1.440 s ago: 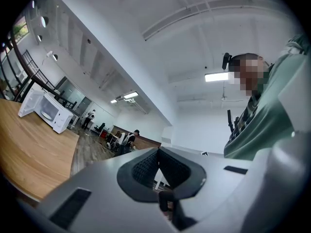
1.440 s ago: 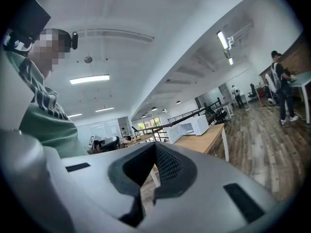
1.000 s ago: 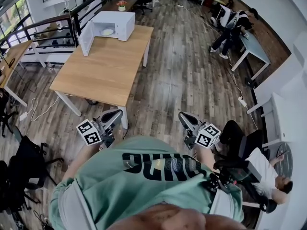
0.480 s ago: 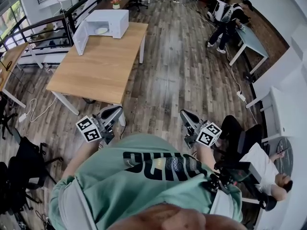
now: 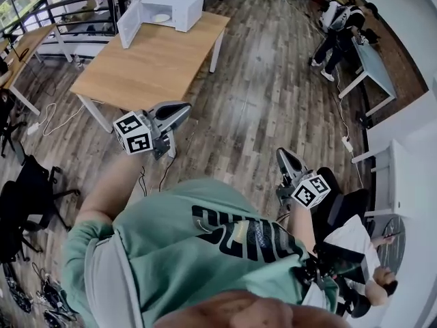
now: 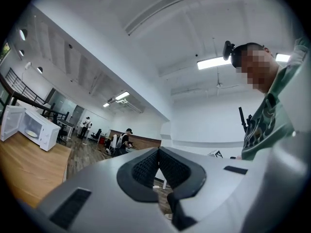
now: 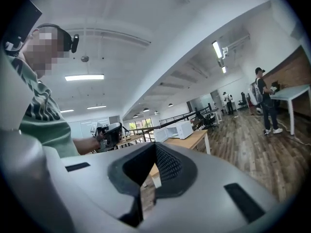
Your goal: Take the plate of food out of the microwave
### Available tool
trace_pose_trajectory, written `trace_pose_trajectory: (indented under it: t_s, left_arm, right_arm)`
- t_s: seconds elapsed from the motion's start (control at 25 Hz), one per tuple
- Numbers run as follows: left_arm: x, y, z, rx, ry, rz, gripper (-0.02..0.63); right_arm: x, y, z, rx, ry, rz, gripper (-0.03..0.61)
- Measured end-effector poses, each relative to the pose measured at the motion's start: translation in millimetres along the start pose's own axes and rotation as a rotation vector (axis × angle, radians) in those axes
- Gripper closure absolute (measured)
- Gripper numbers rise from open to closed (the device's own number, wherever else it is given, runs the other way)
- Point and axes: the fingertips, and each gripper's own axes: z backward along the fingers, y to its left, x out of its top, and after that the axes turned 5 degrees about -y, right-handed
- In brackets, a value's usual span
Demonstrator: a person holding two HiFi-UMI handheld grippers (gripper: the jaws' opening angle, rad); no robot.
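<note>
Open wood floor flanks the table; microwave at far edge

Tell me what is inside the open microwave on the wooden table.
A pale plate lies on the floor of the microwave, whose door stands open. Whether food is on it is too small to tell. The casing hides the rest of the cavity.

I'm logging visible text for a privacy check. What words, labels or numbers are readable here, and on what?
Green shirt: large dark lettering, creased, cannot be read with confidence.
Marker cubes: black-and-white square patterns only, no words.
Microwave: too small to show any label.
</note>
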Motion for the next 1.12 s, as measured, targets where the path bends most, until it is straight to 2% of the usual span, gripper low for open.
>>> trace_pose_trajectory:
  t_s: [0.28,0.56,0.8,1.12]
  left_arm:
    - [-29,-20,-53,-0.037,0.034,0.017,0.609]
    - [-40,-18,-73,-0.065,0.068,0.028,0.609]
    - [-37,40,-72,-0.058,0.034,0.067,0.609]
    - [-5,165,-79,-0.084,-0.029,0.107,0.609]
  right_arm:
    - [31,-30,12,-0.007,0.005,0.093,0.572]
    - [40,-44,2,-0.007,-0.004,0.082,0.572]
    - [32,-49,-53,0.012,0.055,0.101,0.572]
    - [59,-77,-166,-0.014,0.064,0.129,0.572]
